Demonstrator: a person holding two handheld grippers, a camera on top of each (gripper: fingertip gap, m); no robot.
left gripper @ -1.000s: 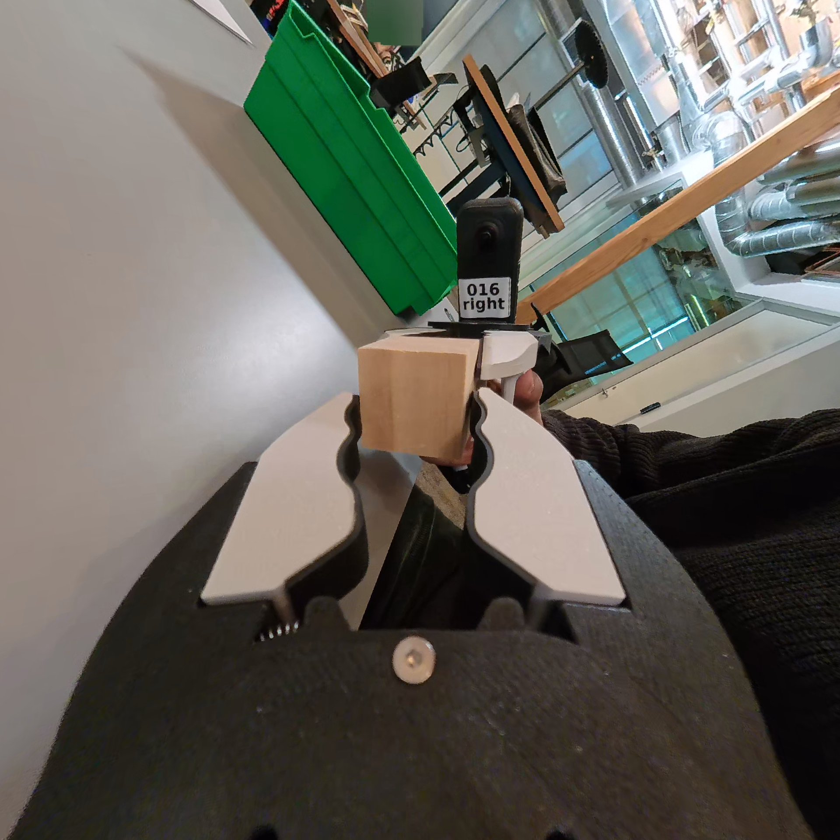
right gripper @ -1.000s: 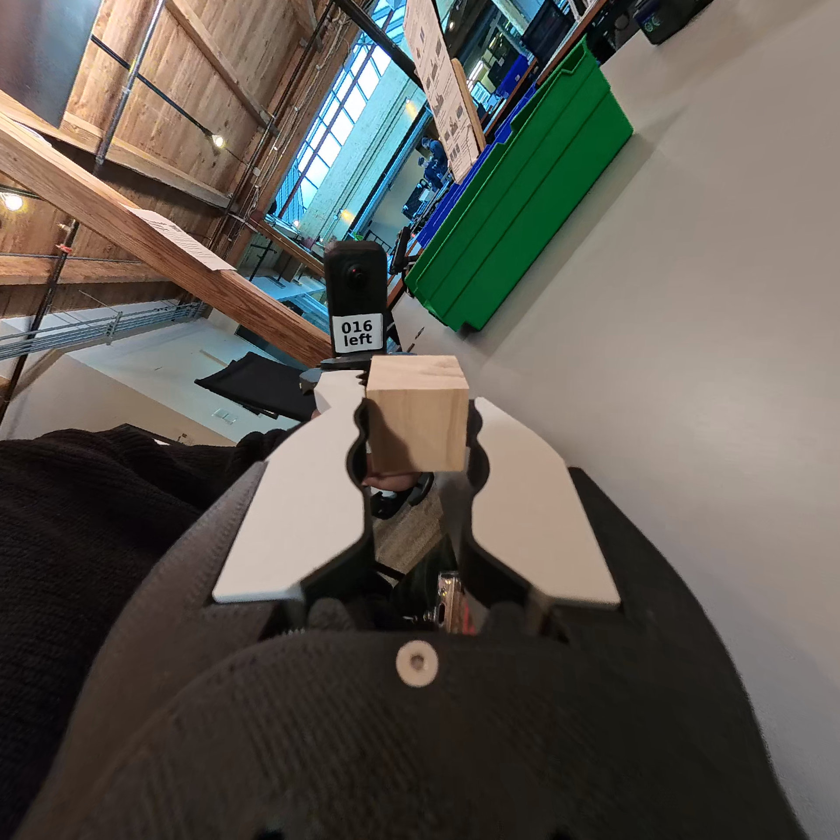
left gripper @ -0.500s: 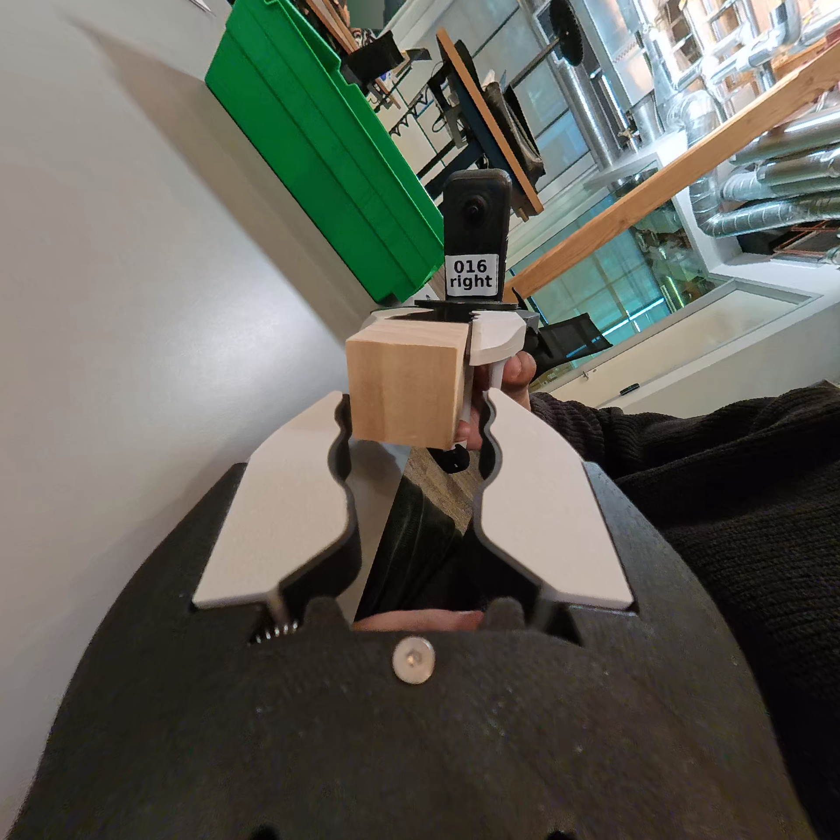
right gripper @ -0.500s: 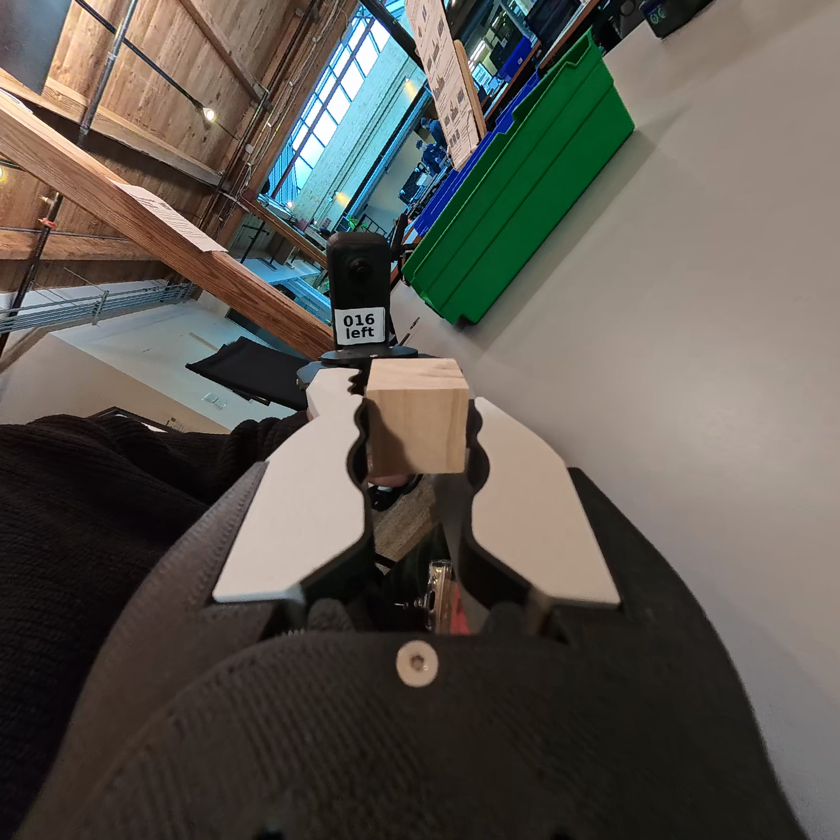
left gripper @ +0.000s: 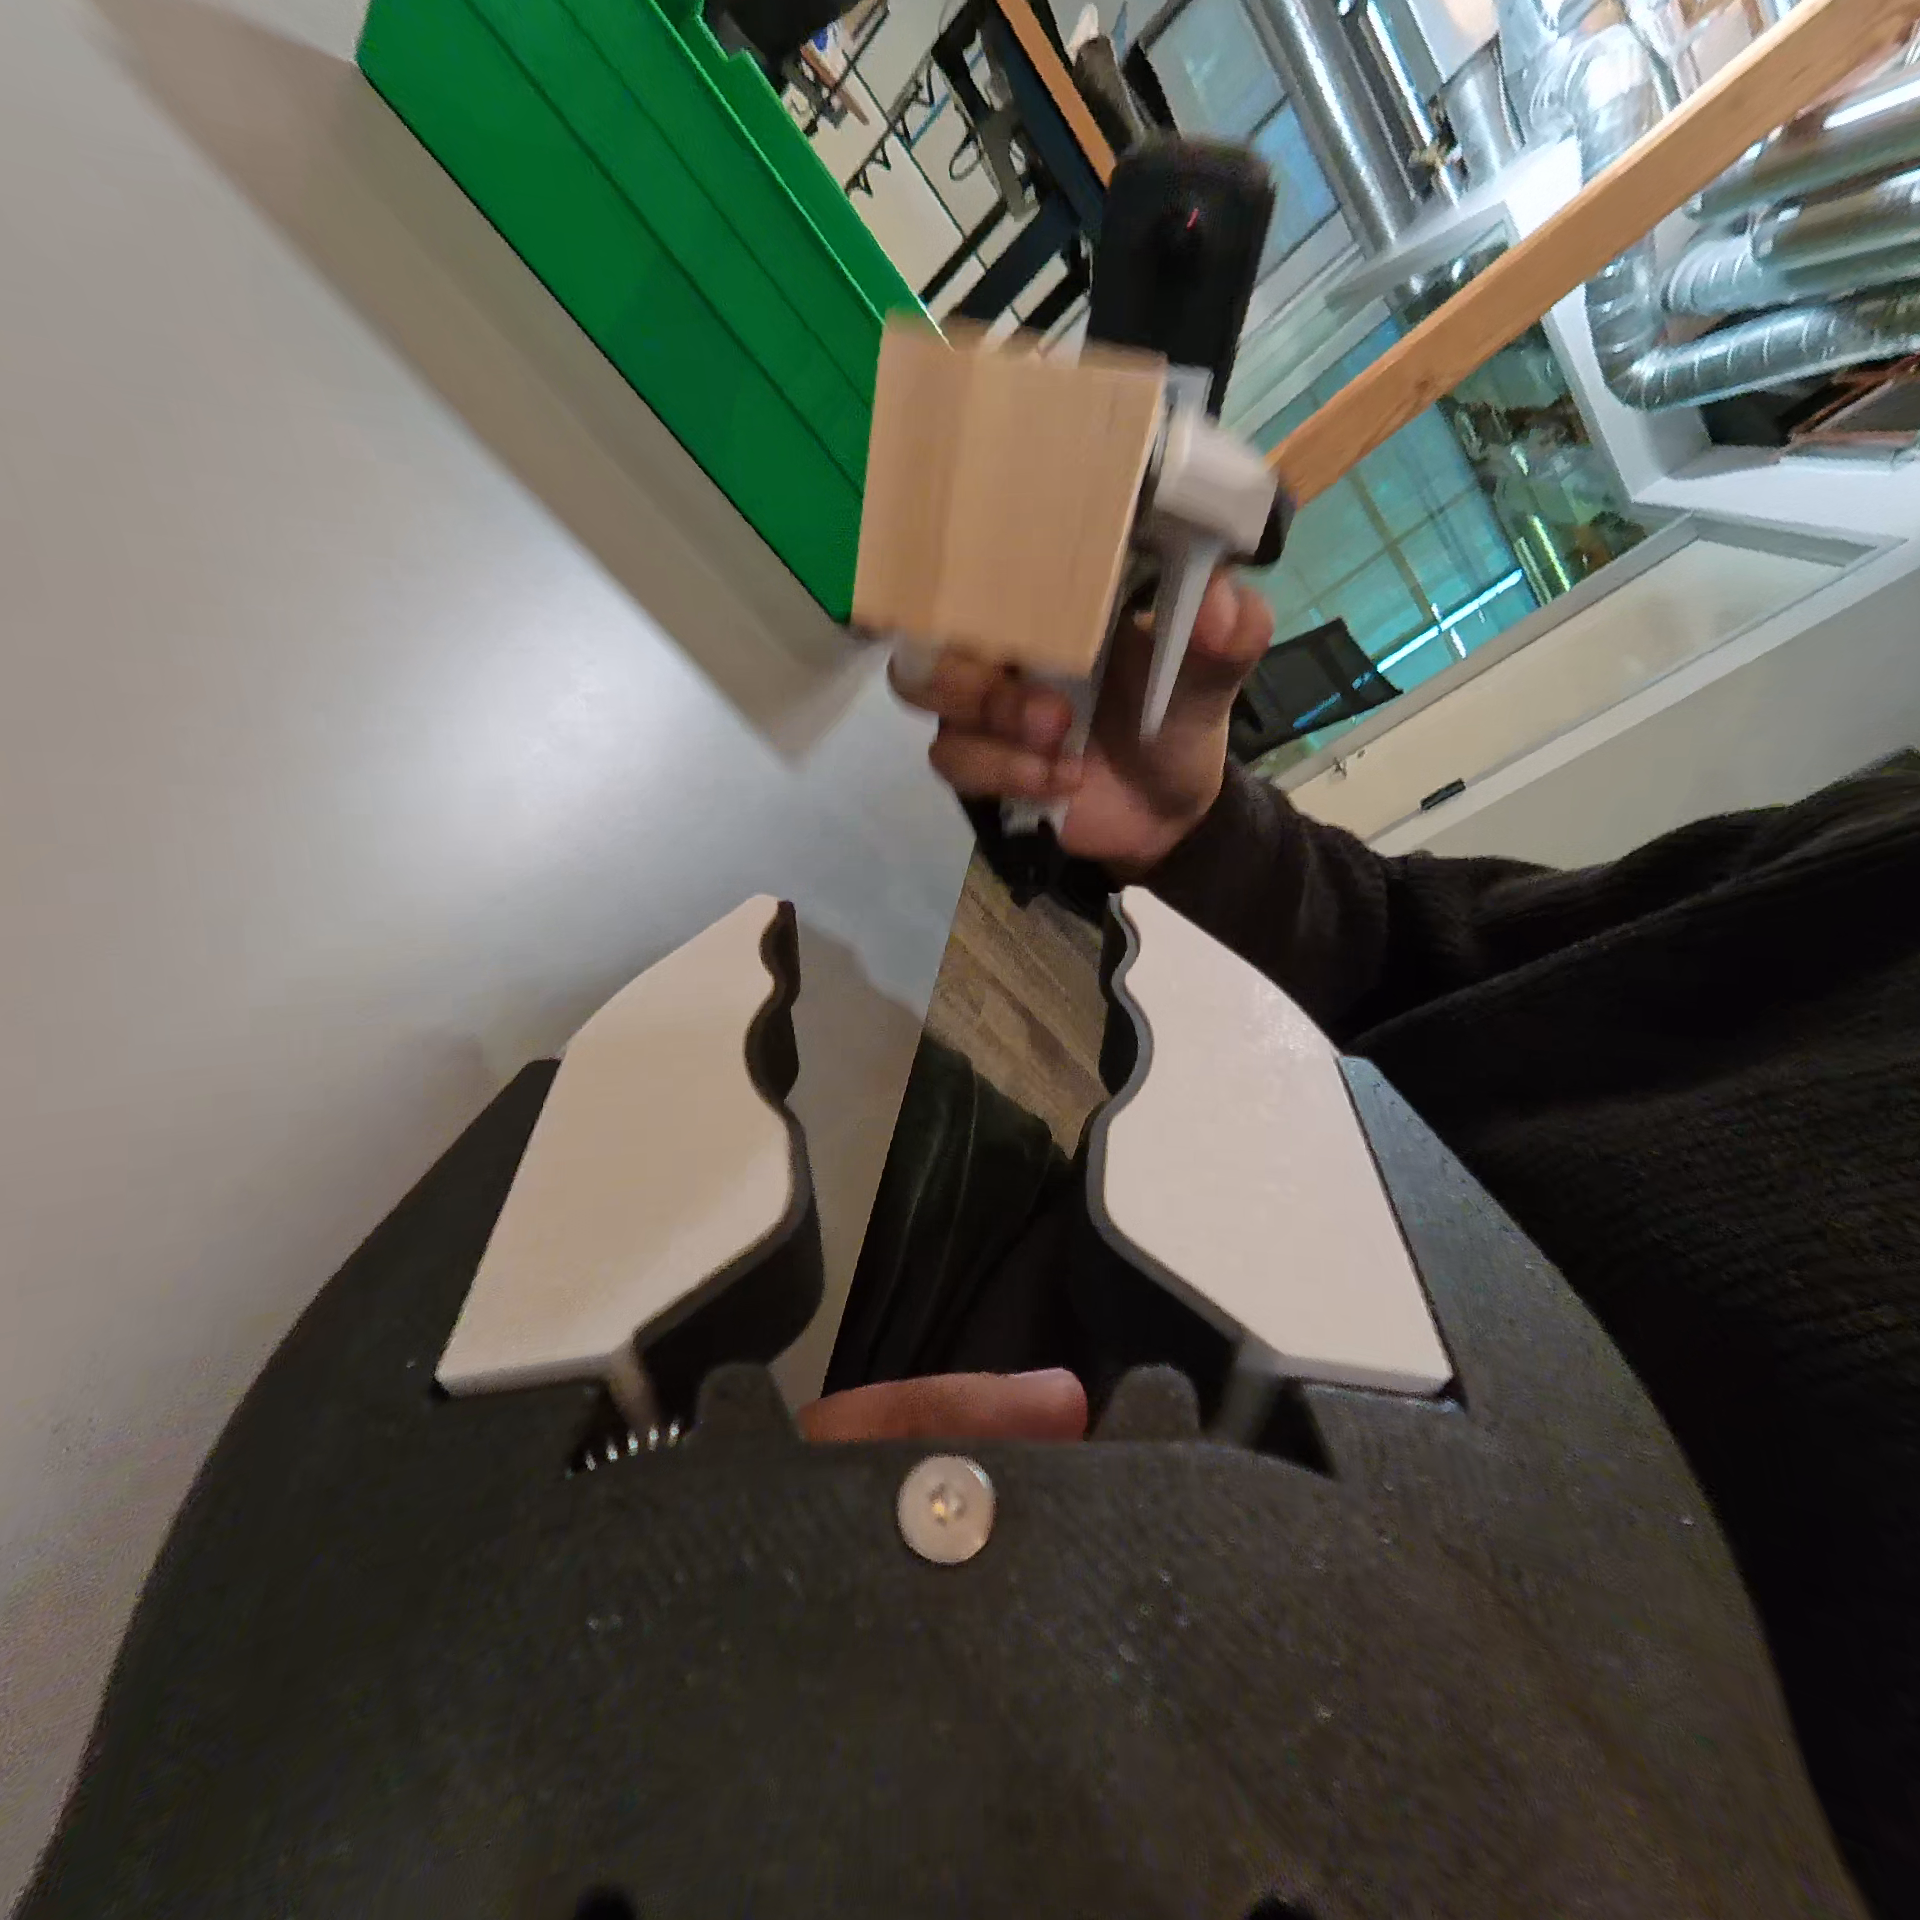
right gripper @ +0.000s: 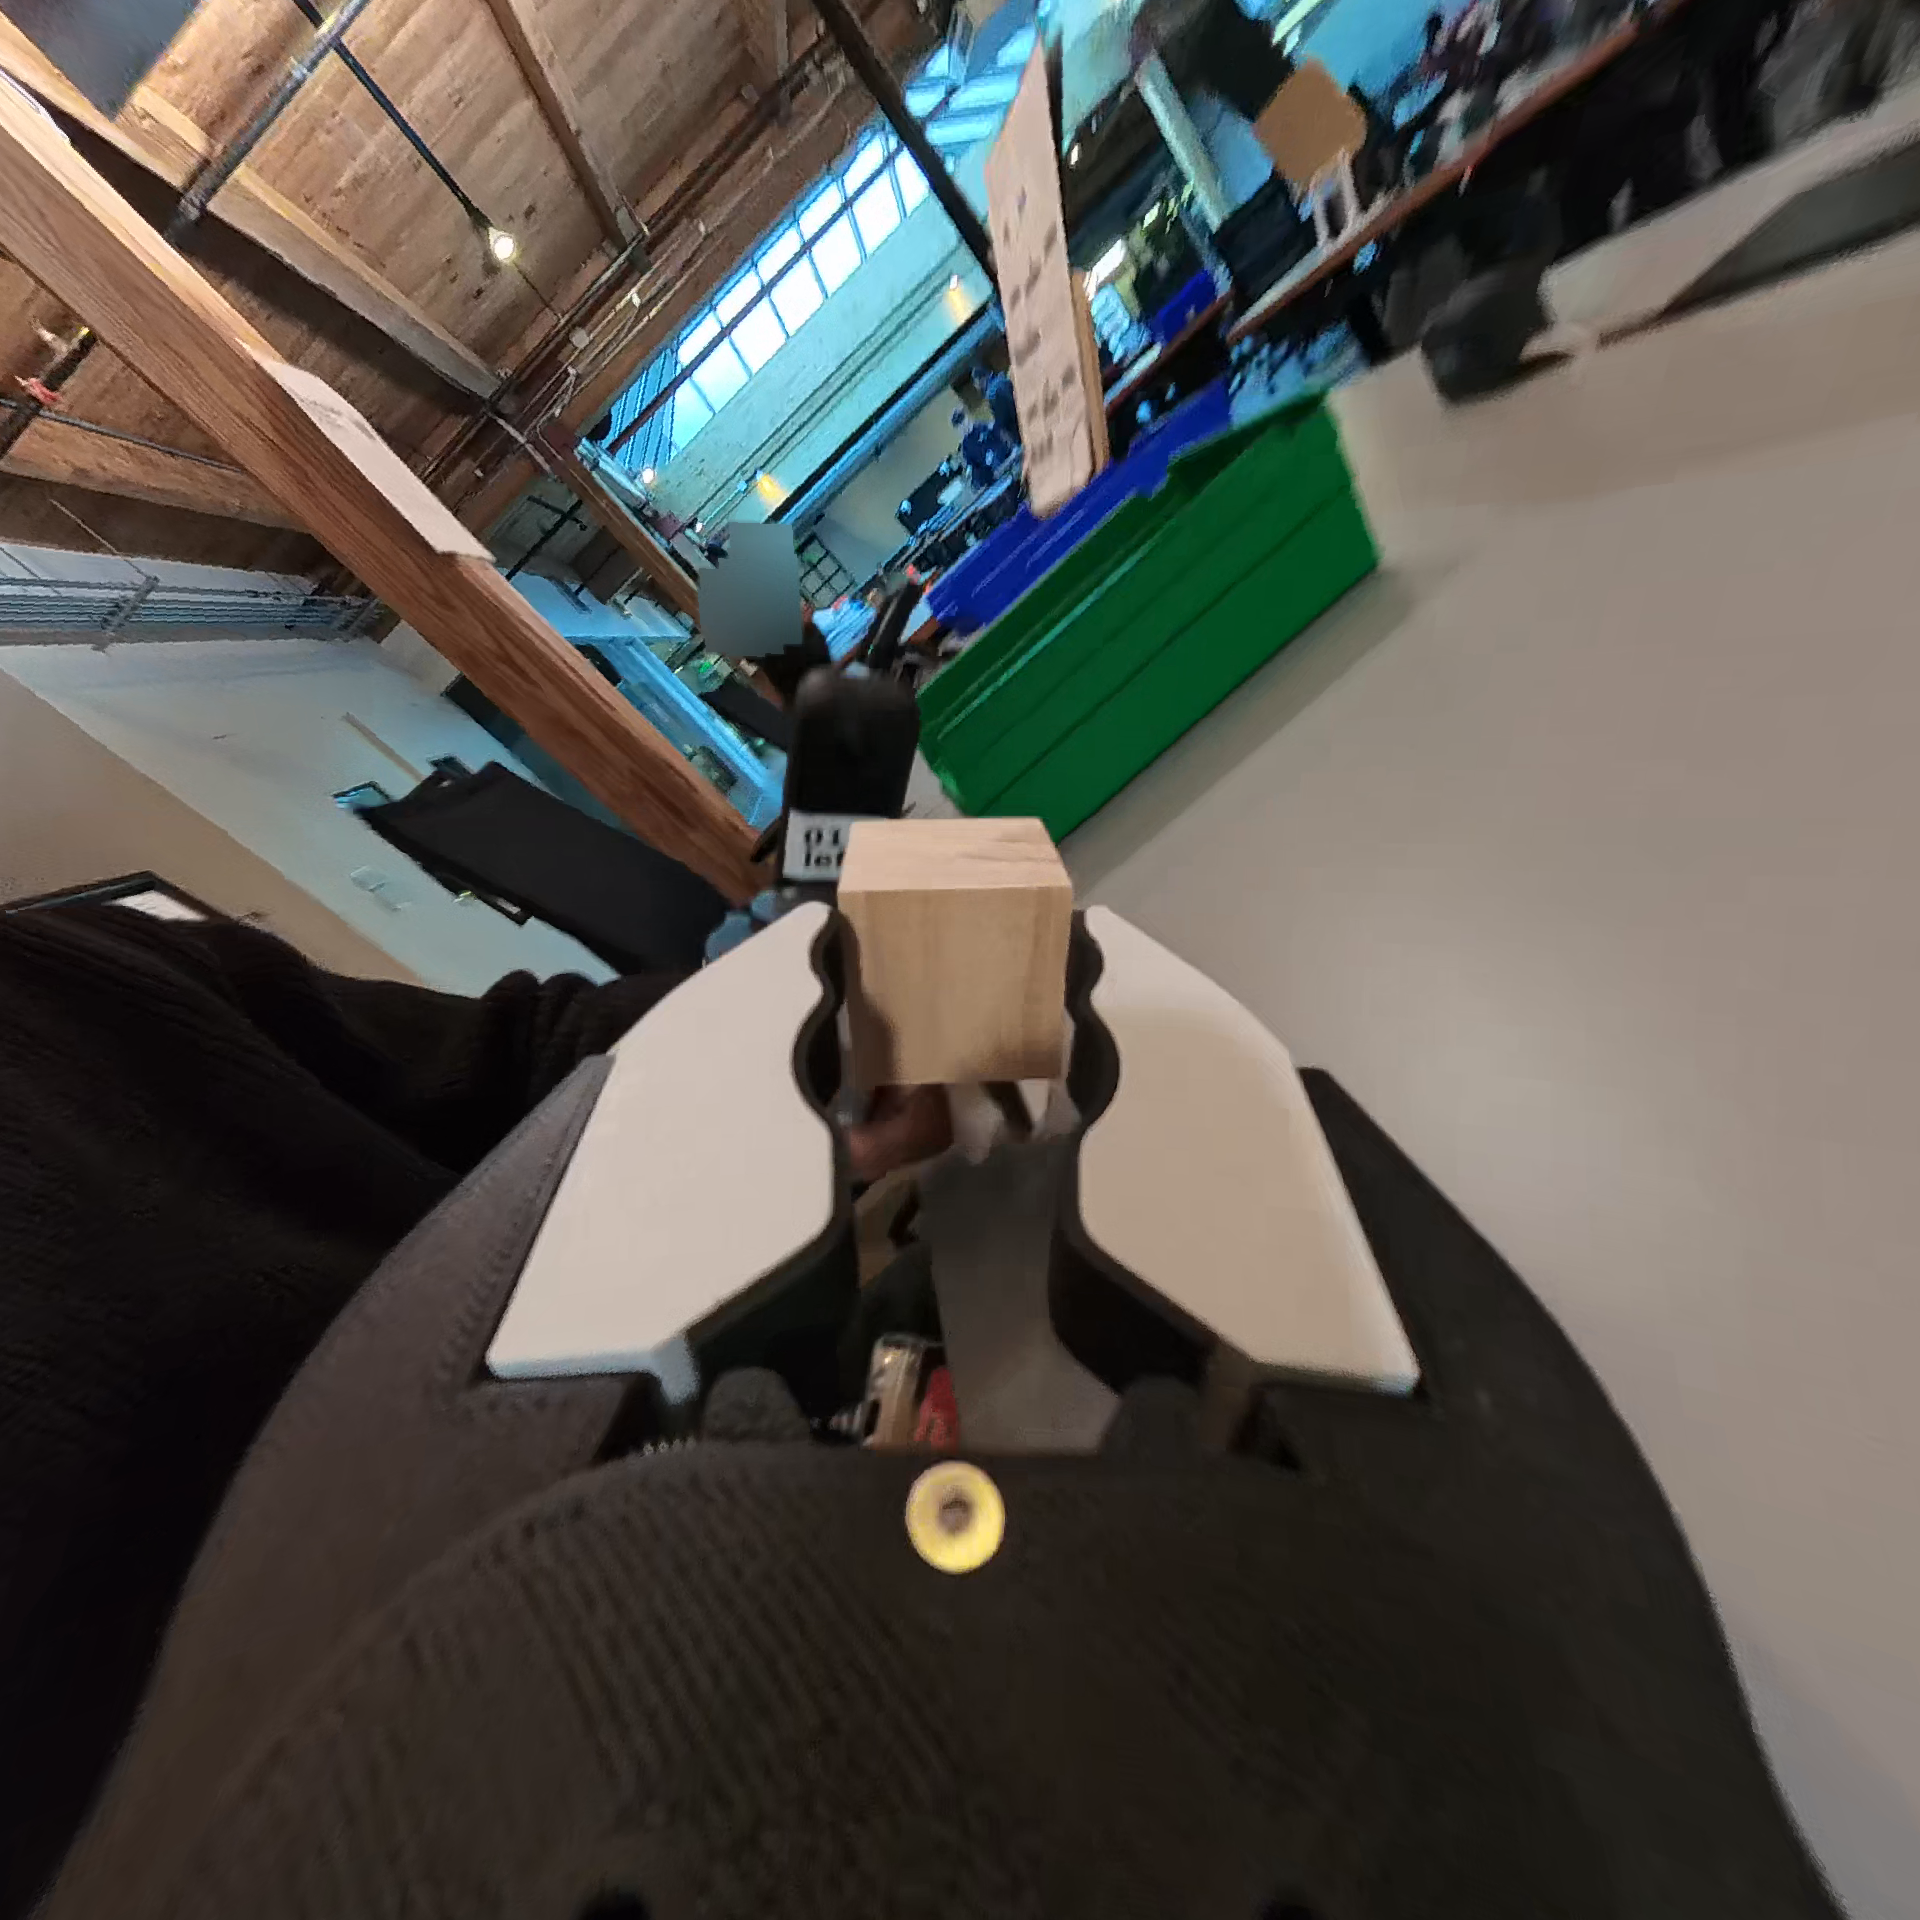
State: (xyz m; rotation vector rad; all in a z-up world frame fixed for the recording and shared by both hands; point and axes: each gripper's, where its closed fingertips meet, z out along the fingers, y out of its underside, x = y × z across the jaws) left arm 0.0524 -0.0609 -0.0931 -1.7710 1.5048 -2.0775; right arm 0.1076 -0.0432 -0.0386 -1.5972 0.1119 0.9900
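A pale wooden cube (right gripper: 956, 961) sits clamped between the white fingers of my right gripper (right gripper: 956, 987), held in the air beside a white table (right gripper: 1558, 935). In the left wrist view the same cube (left gripper: 997, 520) shows blurred, farther off, still in the right gripper, with a person's hand (left gripper: 1101, 717) below it. My left gripper (left gripper: 945, 997) is open and empty, its jaws apart over the table edge (left gripper: 914, 1039), well short of the cube. The left gripper's black camera (right gripper: 852, 748) shows behind the cube in the right wrist view.
A green bin (left gripper: 644, 260) stands on the white table (left gripper: 260, 727) and shows in the right wrist view (right gripper: 1143, 665) too. A black-sleeved arm (left gripper: 1610, 1039) fills the right side. Wooden beams (right gripper: 312, 436) and shelving lie behind.
My left gripper has let go of the cube and opened. The right gripper has carried the cube away from it, and both views have swung.
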